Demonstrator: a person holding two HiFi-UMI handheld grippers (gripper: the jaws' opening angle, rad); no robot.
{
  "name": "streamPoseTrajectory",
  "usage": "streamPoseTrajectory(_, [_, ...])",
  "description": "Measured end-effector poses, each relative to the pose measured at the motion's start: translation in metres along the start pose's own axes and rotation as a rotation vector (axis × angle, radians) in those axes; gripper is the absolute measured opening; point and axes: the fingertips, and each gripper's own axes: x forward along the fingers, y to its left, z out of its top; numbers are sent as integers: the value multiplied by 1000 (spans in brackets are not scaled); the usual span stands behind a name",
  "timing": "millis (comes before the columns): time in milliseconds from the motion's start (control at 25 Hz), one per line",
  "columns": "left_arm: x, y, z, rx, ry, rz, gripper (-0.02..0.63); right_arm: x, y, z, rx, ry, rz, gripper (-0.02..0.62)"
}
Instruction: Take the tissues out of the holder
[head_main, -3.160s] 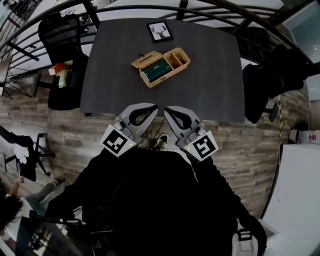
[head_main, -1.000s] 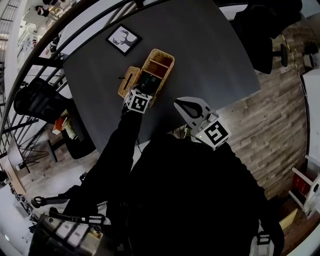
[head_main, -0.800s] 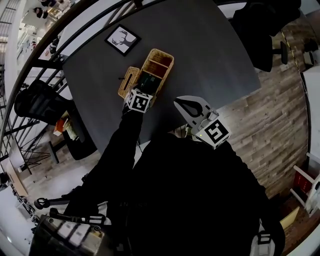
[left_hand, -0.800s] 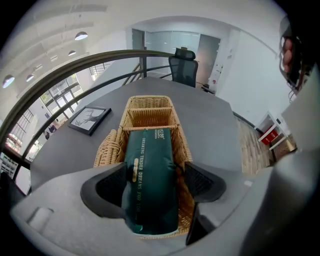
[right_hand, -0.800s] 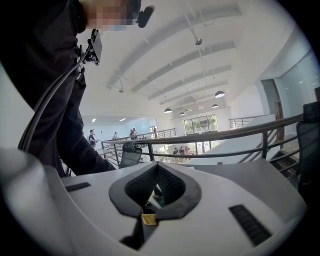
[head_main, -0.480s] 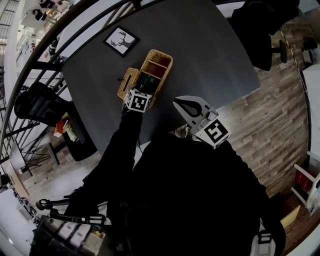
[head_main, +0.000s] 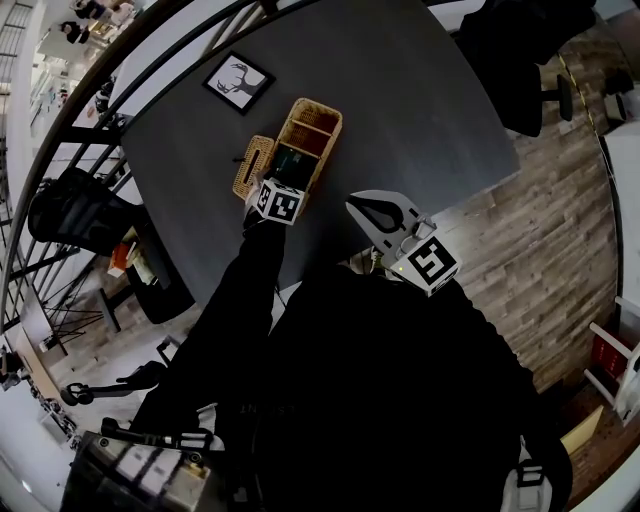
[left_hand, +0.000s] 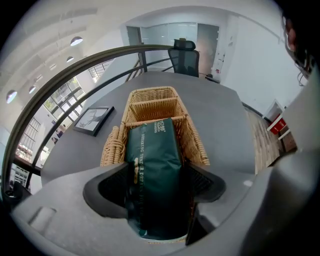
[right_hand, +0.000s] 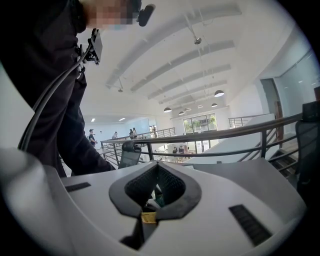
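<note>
- The left gripper (left_hand: 156, 186) is held wide open at the wicker holder (left_hand: 150, 97), with the green tissue pack (left_hand: 152, 160) between its jaws.
- The pack is lodged in the holder's larger compartment.
- The right gripper (right_hand: 156, 164) is closed and empty, well apart from the holder.

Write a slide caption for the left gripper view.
Left gripper, jaws open, straddles the dark green tissue pack in the wicker holder on a grey table.
</note>
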Motion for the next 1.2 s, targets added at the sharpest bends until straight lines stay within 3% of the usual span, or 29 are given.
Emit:
streamPoseTrajectory(600, [-35,1,13,-17,-76,39,279,-4,5,1,11,-10,12,3])
streamPoseTrajectory(1000, [-104,5,21,-8,-136,126,279,-3,32,11,-42,-41,122,3])
streamPoseTrajectory(1200, [-136,9,-4,-37,-138,189,279,-1,54,11,-55,-41,194,3])
